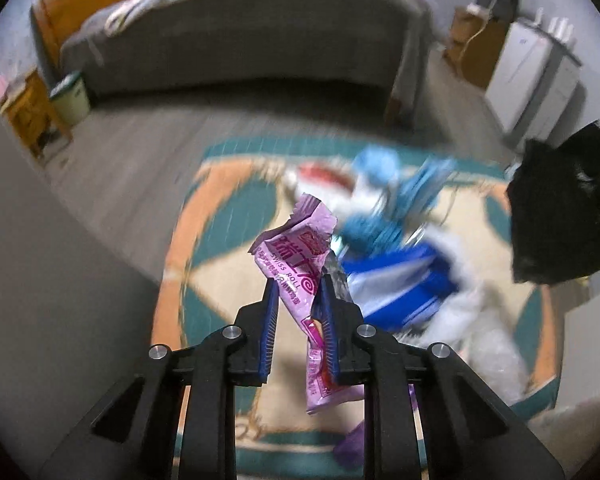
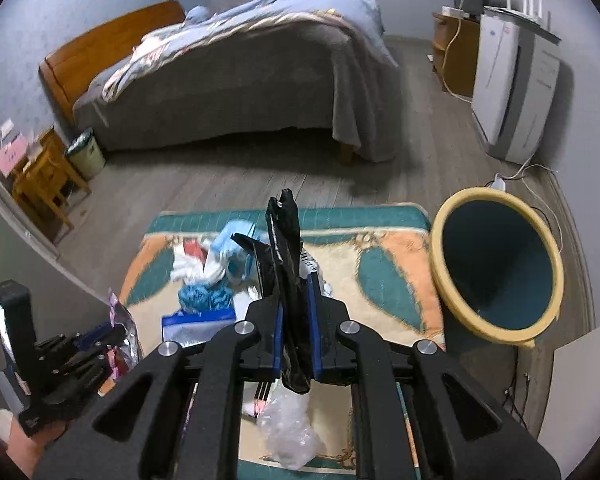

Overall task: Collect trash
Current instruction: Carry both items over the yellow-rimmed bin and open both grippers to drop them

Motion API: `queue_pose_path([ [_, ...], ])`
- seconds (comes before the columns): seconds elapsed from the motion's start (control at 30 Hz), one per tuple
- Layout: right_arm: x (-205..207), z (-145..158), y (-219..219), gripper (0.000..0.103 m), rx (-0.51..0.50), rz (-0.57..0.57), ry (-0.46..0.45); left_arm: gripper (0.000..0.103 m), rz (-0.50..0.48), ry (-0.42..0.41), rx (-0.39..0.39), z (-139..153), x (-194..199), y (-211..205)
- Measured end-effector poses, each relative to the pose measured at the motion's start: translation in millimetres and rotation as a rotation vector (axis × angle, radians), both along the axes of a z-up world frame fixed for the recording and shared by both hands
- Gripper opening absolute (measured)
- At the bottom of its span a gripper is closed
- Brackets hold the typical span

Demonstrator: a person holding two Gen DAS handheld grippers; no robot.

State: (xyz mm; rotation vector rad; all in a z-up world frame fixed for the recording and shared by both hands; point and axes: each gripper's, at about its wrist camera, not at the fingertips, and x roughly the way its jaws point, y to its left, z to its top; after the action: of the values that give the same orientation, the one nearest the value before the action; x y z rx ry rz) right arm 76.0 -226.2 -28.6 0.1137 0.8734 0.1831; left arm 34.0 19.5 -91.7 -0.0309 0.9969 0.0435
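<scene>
Left hand-held gripper (image 1: 299, 292) narrowed on a pink snack wrapper (image 1: 296, 256) marked "SWISS ROLL", wrapper pinched between blue finger pads (image 1: 270, 328), crumpled top standing clear above the fingertips, lower end hanging down behind them. Raised above the patterned rug (image 1: 220, 280); background blurred.

Right hand-held gripper (image 2: 298, 292) clamped tight on a black plastic bag (image 2: 286, 264), bag twisted upright between the pads, top end above the fingertips, bottom end hanging below. Same bag visible at the right edge of the left wrist view.

Remaining trash heaped at the rug's middle, toward the far edge: blue crumpled material (image 2: 232, 248), red-and-white packet (image 2: 190, 249), teal bundle (image 2: 204, 298), blue-and-white pouch (image 2: 198, 326). Clear crumpled plastic (image 2: 288, 432) nearer the rug's near edge, below the right gripper.

Teal bin with yellow rim (image 2: 496, 272) tipped at the rug's right edge, mouth facing the camera.

Beyond the rug: bed (image 2: 236, 92) with grey cover, small green bin (image 2: 86, 156) by its head end, white appliance (image 2: 512, 92) against the right wall.
</scene>
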Motion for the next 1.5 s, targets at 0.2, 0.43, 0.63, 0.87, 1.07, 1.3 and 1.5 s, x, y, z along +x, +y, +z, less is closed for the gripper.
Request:
queue_pose_path([
  [0.2, 12.8, 27.7, -23.5, 0.009, 0.024, -0.018, -0.085, 0.022, -0.144, -0.147, 0.029, 66.6, 33.1, -52.2],
  [0.43, 34.3, 36.8, -75.7, 0.009, 0.027, -0.094, -0.122, 0.022, -0.231, -0.174, -0.025, 80.9, 74.4, -102.7],
  [0.63, 47.3, 31.8, -134.8, 0.009, -0.046, -0.173, -0.171, 0.022, -0.299, -0.188, -0.065, 60.7, 96.9, -148.9],
  [0.87, 61.5, 11.1, -197.8, 0.009, -0.036, -0.236, -0.123, 0.022, -0.405, -0.154, -0.082, 35.7, 112.6, -212.7],
  [1.07, 76.0, -3.5, -235.4, 0.009, -0.044, -0.278, -0.088, 0.022, -0.478, -0.118, -0.155, 8.6, 128.4, -269.8],
  [1.3, 89.2, -41.5, -274.0, 0.009, 0.016, -0.353, 0.042, 0.024, -0.611, -0.093, -0.136, -15.9, 131.7, -322.5],
  [1.5, 87.5, -60.1, -289.3, 0.01, 0.051, -0.392, 0.104, 0.032, -0.69, -0.095, -0.176, -24.1, 134.0, -355.6],
])
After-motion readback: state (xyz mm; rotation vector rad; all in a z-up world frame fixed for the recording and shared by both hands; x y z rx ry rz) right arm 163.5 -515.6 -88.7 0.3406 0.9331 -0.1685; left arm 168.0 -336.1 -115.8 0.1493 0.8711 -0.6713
